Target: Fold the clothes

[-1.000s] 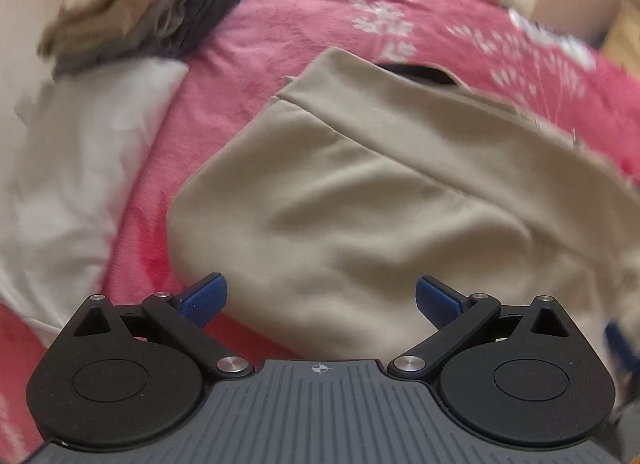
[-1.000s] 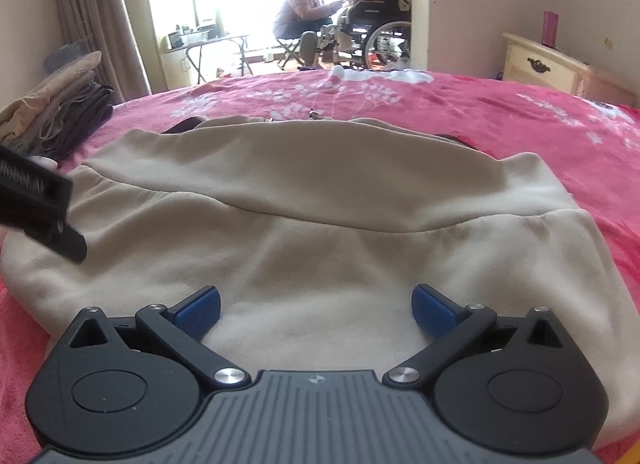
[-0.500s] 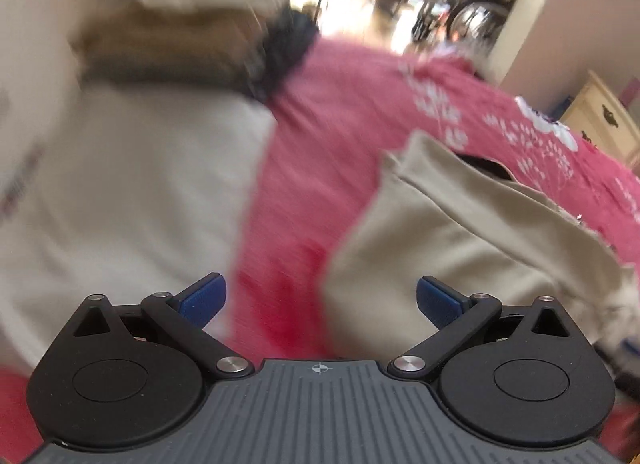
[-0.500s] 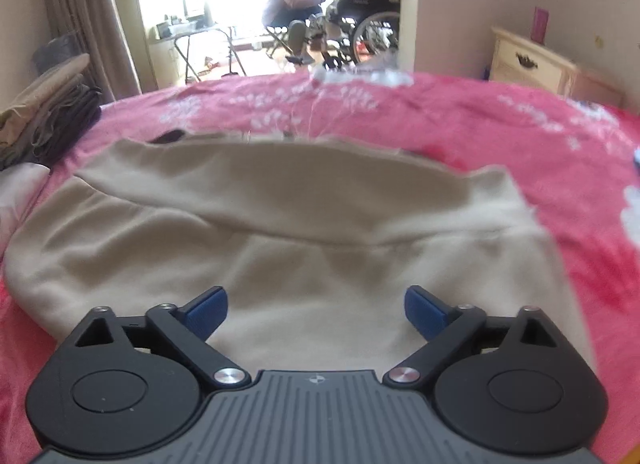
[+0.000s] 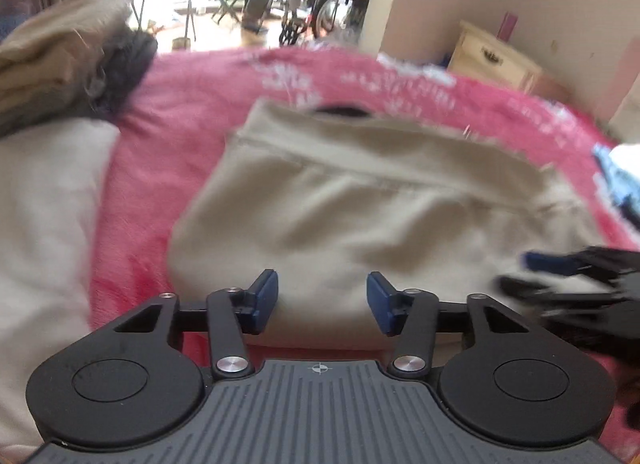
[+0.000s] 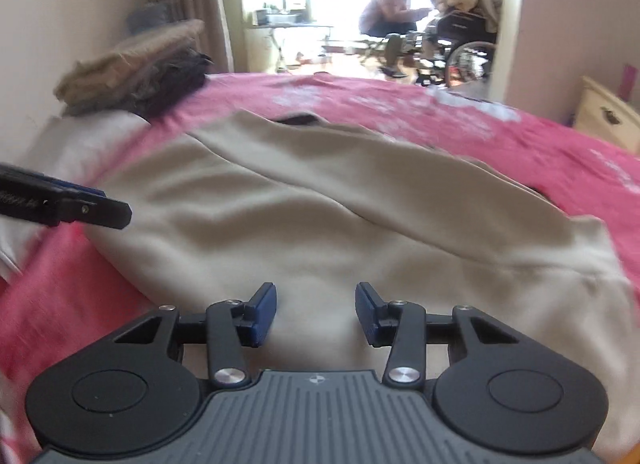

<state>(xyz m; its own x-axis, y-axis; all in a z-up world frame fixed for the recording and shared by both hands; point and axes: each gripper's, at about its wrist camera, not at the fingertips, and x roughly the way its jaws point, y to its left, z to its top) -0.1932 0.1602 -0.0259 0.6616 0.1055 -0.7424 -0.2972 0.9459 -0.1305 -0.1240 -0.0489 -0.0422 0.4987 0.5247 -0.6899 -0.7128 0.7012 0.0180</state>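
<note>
A beige garment [image 5: 360, 204] [image 6: 340, 216] lies partly folded on the pink bedspread [image 5: 168, 104] [image 6: 520, 136], a fold line running across its far half. My left gripper [image 5: 322, 300] hovers open over the garment's near left edge, nothing between its blue pads. Over the near middle of the garment my right gripper [image 6: 316, 308] is open too, holding nothing. The right gripper [image 5: 576, 284] shows blurred at the right of the left wrist view. The left gripper [image 6: 64, 204] pokes in from the left of the right wrist view.
A stack of folded clothes [image 5: 68, 56] [image 6: 136, 68] sits at the bed's far left, with a white pillow [image 5: 44, 204] [image 6: 68, 148] below it. A cream nightstand [image 5: 496, 56] stands at the far right. A person [image 6: 392, 8] sits by a wheelchair [image 6: 464, 44] beyond the bed.
Both grippers' jaws have narrowed from wide open to partly open. The left gripper swung left toward the pillow and back over the garment. The right gripper shifted left and tilted.
</note>
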